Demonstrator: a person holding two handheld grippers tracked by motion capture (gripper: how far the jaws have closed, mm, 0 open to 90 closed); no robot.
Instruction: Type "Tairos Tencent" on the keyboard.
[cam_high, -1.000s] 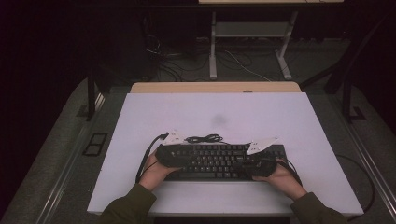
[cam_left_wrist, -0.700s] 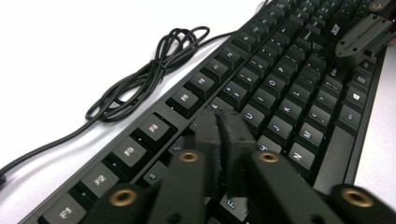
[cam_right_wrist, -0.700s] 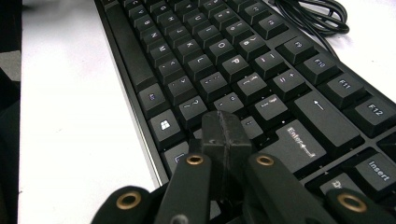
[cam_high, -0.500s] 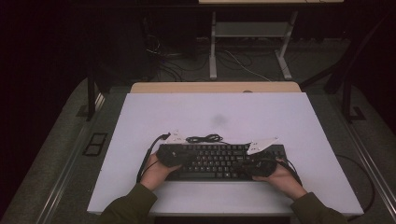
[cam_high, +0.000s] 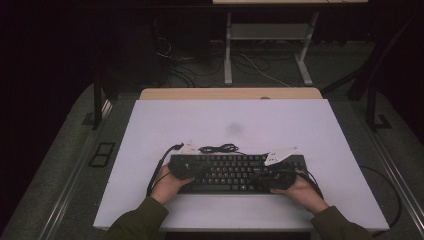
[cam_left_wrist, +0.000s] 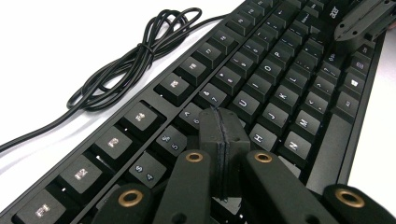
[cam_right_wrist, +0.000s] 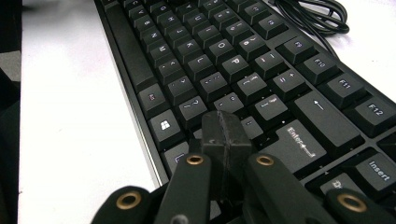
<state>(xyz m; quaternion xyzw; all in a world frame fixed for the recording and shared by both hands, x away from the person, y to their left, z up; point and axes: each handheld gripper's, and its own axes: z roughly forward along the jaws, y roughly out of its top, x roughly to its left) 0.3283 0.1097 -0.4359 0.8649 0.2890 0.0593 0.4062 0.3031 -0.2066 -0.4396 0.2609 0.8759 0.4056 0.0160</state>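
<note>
A black keyboard lies near the front of the white tabletop, with its cable coiled just behind it. My left gripper is over the keyboard's left end. In the left gripper view its jaws are shut, pads together with nothing between them, low over the letter keys. My right gripper is over the right end. Its jaws are also shut and empty, near the Enter key. Whether either tip touches a key I cannot tell.
The coiled cable lies on the table beyond the function-key row. The other gripper shows at the keyboard's far end. Bare white table lies behind and on both sides of the keyboard. Beyond the table stand a desk frame and floor cables.
</note>
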